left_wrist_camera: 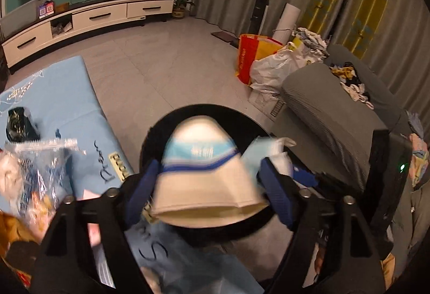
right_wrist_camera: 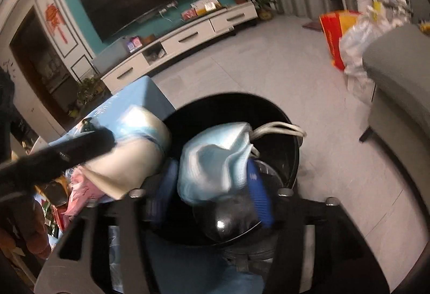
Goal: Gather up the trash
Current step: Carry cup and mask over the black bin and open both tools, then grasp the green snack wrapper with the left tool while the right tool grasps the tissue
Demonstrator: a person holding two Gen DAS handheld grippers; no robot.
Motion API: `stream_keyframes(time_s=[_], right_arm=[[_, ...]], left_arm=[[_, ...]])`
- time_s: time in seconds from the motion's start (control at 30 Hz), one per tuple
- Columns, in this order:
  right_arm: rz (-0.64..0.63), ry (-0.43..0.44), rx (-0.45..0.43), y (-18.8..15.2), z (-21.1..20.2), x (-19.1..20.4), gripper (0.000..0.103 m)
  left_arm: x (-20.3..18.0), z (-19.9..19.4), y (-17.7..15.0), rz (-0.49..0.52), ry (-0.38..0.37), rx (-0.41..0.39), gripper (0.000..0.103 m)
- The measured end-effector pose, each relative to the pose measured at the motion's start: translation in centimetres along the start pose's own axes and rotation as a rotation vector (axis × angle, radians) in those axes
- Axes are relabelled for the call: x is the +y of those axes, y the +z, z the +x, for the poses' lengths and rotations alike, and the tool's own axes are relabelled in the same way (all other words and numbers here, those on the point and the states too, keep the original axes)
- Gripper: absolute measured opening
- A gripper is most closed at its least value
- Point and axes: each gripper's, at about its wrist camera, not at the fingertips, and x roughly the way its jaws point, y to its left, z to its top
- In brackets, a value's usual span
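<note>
Cup (left_wrist_camera: pixel 207 178) is pinched by left gripper (left_wrist_camera: pixel 209 186), held sideways just above black bin (left_wrist_camera: pixel 242 116). Mask (right_wrist_camera: pixel 215 159) is pinched by right gripper (right_wrist_camera: pixel 212 186), right over bin mouth. Bin is straight below both; right one is nearer middle.

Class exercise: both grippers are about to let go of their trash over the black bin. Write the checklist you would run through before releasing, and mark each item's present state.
1. Left gripper shut on the paper cup: ok.
2. Right gripper shut on the blue face mask: ok.
3. Cup over the black bin opening: ok in the left wrist view; by the near rim in the right wrist view.
4. Mask above the bin opening: ok.
5. Mask's ear loops inside the rim: cannot tell; they trail toward its edge.
6. Room left in the bin: cannot tell, interior dark.
</note>
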Motion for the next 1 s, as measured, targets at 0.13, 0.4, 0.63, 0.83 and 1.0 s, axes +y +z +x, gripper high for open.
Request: stream_keyframes(time_s=[0.13, 0.4, 0.63, 0.83, 1.0], right_arm=[[0.029, -0.001, 0.006, -0.5, -0.4, -0.8, 0.056], [0.038, 0.026, 0.055, -2.6, -3.1, 0.2, 0.057], [-0.054, 0.082, 0.123, -4.9, -4.3, 4.8, 0.057], [-0.160, 0.140, 0.173, -6.8, -4.6, 10.3, 0.057], [-0.239, 0.166, 0.206, -8.2, -3.9, 13.9, 0.057]], left_arm=[[0.9, -0.6, -0.4, -0.008, 0.008, -0.004, 0.082], [1.3, -5.4, -6.4, -0.029, -0.010, 0.015, 0.087], [4.2, -11.7, -13.5, -0.109, 0.052, 0.018, 0.089], [9.4, -18.7, -18.0, -0.237, 0.212, -0.063, 0.089], [13.6, -21.6, -20.7, -0.368, 0.311, -0.089, 0.089]])
